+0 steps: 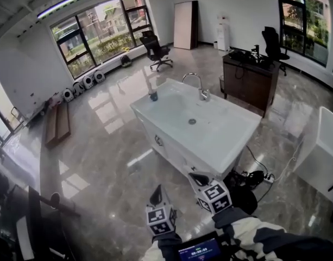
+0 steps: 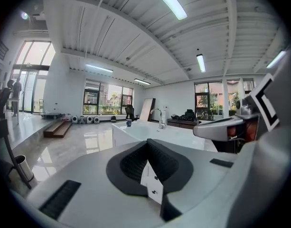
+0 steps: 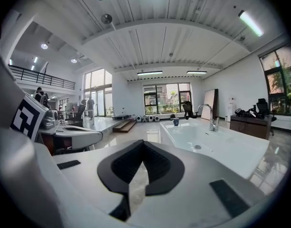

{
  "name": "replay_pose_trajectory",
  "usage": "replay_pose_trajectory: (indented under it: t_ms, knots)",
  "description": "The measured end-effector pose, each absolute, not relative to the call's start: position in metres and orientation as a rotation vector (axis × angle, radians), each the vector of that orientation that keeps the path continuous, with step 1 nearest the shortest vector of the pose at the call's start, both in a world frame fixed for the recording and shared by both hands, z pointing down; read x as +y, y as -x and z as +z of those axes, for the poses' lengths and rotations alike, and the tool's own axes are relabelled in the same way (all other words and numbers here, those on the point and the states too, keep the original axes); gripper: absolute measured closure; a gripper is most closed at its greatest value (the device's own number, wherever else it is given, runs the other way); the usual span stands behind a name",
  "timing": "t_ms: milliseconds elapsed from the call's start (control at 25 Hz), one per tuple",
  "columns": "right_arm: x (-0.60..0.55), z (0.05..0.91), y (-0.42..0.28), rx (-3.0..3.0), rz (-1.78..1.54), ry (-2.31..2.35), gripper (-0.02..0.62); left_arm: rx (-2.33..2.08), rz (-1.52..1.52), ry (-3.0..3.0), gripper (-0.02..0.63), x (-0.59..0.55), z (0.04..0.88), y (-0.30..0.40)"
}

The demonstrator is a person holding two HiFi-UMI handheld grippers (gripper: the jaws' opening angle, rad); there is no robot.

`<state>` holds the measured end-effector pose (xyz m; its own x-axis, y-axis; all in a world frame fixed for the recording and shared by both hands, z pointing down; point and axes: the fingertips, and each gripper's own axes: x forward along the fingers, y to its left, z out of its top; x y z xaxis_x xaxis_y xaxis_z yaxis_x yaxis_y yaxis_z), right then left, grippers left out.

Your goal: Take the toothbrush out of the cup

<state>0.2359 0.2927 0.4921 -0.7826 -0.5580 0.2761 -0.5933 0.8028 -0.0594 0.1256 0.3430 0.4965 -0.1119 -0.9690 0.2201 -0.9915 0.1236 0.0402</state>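
A small blue cup stands on the far left corner of the white sink counter; a thin handle seems to rise from it, too small to make out. The cup is tiny and far off in the left gripper view, and the cup is just as distant in the right gripper view. My left gripper and right gripper hover side by side in front of the counter's near end, well short of the cup. The left gripper and the right gripper are both shut with nothing between their pads.
A chrome faucet rises at the counter's far edge beside the basin. A dark desk and office chairs stand beyond. Cables and a power strip lie on the floor by the counter's right side. A white cabinet is at right.
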Motion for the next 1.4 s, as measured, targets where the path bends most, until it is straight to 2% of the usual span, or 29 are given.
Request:
replay_pose_trajectory:
  t_ms: [320,880,1400]
  knots:
    - [0.242,0.485,-0.177,-2.739,0.213,-0.937,0.606,-2.179,0.181,-2.022,0.601,0.286,0.488,-0.066]
    - [0.144,0.489,-0.123,-2.712,0.171,-0.942,0.606,-2.120,0.149,-2.022,0.601,0.188,0.505,-0.019]
    - [-0.012,0.512,-0.078,-2.696,0.208,-0.897,0.606,-2.133,0.175,-1.956,0.601,0.033,0.516,0.035]
